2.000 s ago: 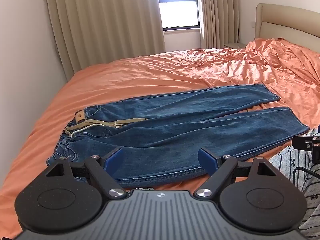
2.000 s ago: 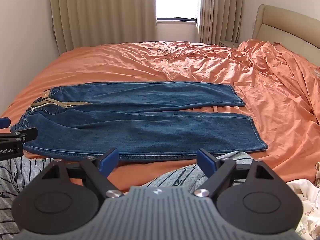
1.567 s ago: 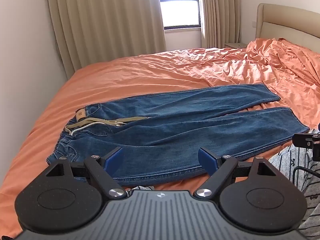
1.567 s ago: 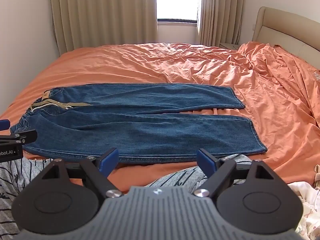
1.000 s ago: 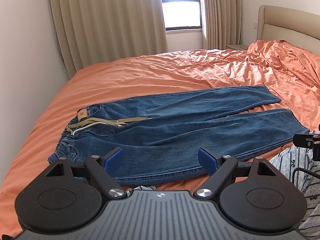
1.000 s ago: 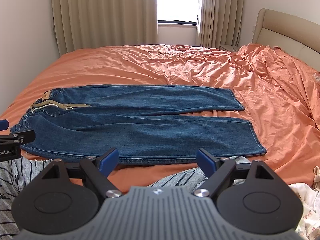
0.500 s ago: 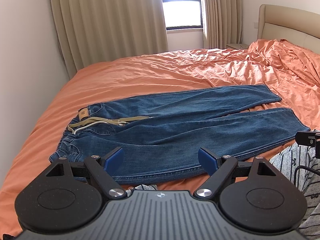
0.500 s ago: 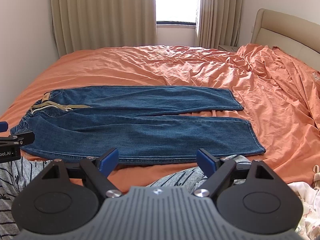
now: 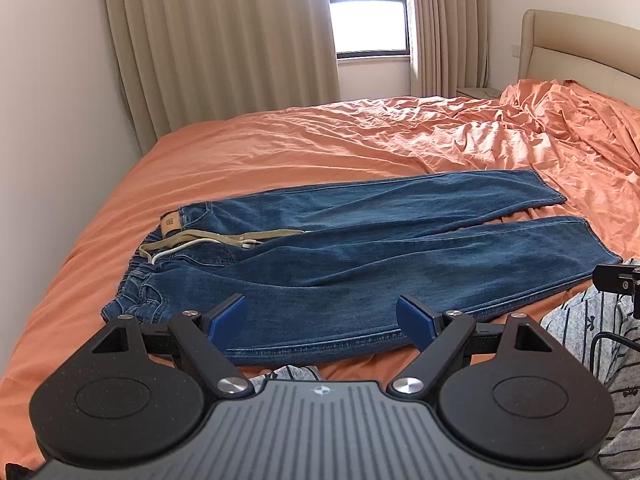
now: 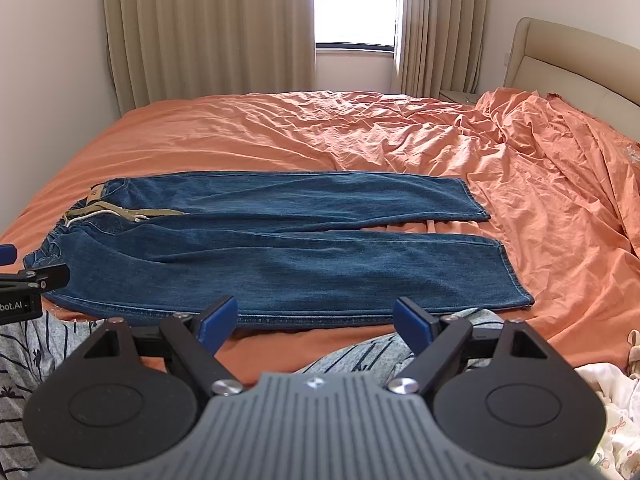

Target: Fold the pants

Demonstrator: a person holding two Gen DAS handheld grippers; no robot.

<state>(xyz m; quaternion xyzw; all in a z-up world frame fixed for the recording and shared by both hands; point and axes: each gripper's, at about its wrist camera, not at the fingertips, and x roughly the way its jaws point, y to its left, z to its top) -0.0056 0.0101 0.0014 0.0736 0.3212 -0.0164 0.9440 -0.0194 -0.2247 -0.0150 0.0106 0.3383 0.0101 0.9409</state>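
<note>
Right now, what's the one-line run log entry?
stage: pre-grasp | jeans: flat, unfolded on orange bedsheet | left gripper: open, empty | right gripper: open, empty

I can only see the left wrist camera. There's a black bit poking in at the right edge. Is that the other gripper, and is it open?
Observer: Yes. In its own view the right gripper is wide open and holds nothing. It points at the near edge of the jeans.
Child: Is there anything beside it that I can't see?
Observer: A white cloth with a small pink print lies at its lower right, apart from the jeans.
Child: Which end of the jeans is it closer to?
Observer: The cuff end. The near leg's cuff shows just right of its right finger, and the waistband is far off to its left.
</note>
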